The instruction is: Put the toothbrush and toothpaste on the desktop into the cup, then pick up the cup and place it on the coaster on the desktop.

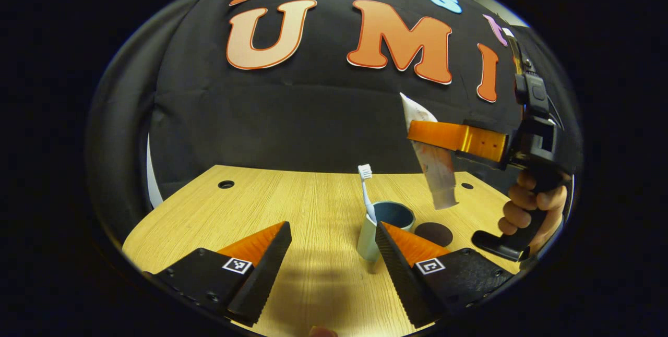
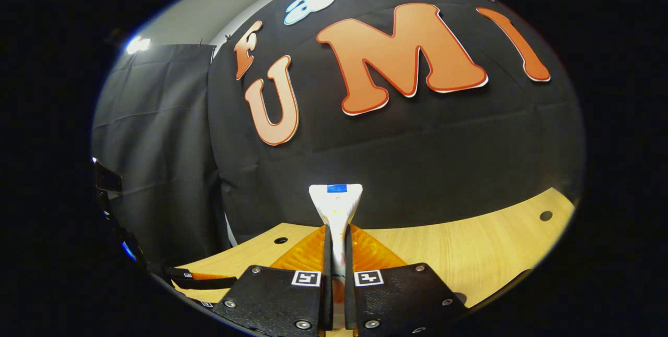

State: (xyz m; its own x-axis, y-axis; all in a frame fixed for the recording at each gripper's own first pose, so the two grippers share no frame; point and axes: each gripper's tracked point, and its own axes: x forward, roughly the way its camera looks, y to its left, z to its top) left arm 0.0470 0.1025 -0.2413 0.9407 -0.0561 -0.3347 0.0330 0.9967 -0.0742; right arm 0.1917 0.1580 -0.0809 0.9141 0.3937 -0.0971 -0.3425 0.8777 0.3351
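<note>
Between the closed fingers of the right gripper [image 2: 334, 274] the toothpaste [image 2: 335, 205] is being held, both fingers pressing on its flat sides, crimped end pointing up and away from the gripper. Seen from the left gripper view, the tube [image 1: 431, 162] is hanging cap-down from the right gripper [image 1: 417, 135], raised above the worktop [image 1: 292, 206] and off to one side of the cup [image 1: 385, 228]. The toothbrush [image 1: 366, 188] is already standing in the cup, leaning on the rim nearest the left gripper [image 1: 331, 253], which is being held wide open and empty, just short of the cup. The coaster [image 1: 434, 233] is lying just beside the cup. Judgement: the insertion step is in hand. The tube should be centred over the free half of the mouth, kept near vertical, lowered until the cap is inside the rim, and only then released, so that the toothbrush is not being knocked and the cup is not being tipped.
</note>
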